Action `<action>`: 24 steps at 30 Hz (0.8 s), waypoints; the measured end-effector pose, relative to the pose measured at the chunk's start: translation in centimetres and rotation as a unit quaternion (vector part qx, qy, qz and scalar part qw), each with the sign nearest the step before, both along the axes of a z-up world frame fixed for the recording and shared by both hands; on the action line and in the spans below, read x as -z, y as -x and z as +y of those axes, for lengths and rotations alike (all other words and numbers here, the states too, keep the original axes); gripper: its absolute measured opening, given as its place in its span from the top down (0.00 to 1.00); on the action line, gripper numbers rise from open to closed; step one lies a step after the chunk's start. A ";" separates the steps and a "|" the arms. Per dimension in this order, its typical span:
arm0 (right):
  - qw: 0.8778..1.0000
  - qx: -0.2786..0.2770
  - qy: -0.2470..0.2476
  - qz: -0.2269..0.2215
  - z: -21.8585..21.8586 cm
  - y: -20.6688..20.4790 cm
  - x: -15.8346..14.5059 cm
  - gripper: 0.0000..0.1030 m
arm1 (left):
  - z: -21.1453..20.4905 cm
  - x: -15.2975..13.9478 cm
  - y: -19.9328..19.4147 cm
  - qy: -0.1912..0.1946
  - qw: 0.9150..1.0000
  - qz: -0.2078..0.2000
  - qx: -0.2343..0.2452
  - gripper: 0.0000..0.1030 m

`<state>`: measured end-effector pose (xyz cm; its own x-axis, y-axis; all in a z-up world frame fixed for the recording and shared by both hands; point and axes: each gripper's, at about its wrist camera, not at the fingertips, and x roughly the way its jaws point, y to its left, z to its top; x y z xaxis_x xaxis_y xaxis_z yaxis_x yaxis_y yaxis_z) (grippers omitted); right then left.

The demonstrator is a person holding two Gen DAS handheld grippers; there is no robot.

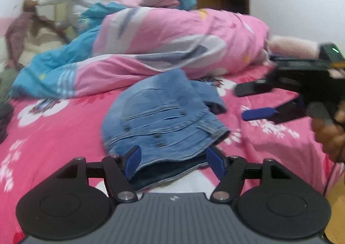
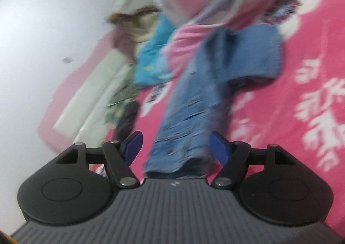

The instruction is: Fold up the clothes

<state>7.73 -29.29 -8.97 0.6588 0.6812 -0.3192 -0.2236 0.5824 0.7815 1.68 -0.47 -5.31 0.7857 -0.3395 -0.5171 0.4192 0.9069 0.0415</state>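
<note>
The left gripper spreads its 2 blue pads wide around the near edge of the folded jeans, which lie on the pink floral bedsheet. The right gripper, jaws likewise apart, straddles the jeans' end.

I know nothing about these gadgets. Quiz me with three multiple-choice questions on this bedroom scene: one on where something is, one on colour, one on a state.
1. Where do the jeans lie?
A. on the floor
B. on the pink flowered bedsheet
C. on a chair

2. What colour are the gripper pads?
A. blue
B. yellow
C. white

3. How is the left gripper?
A. shut on the jeans
B. out of view
C. open

Answers:
1 B, the denim rests on the sheet.
2 A, both views show blue pads.
3 C, its fingers stand apart either side of the denim.
</note>
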 end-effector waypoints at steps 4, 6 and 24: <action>0.999 -0.015 -0.006 0.031 1.1 -2.7 1.8 0.53 | -2.8 0.4 -0.7 -0.029 0.999 -0.003 0.020 0.34; 0.999 -0.029 0.002 0.033 1.9 -3.1 2.4 0.76 | -3.4 0.6 -1.0 -0.040 0.999 -0.004 0.022 0.34; 0.983 -0.129 -0.130 -0.029 5.0 -5.7 -1.5 0.85 | 1.1 -1.0 -7.1 0.075 0.992 0.002 -0.100 0.90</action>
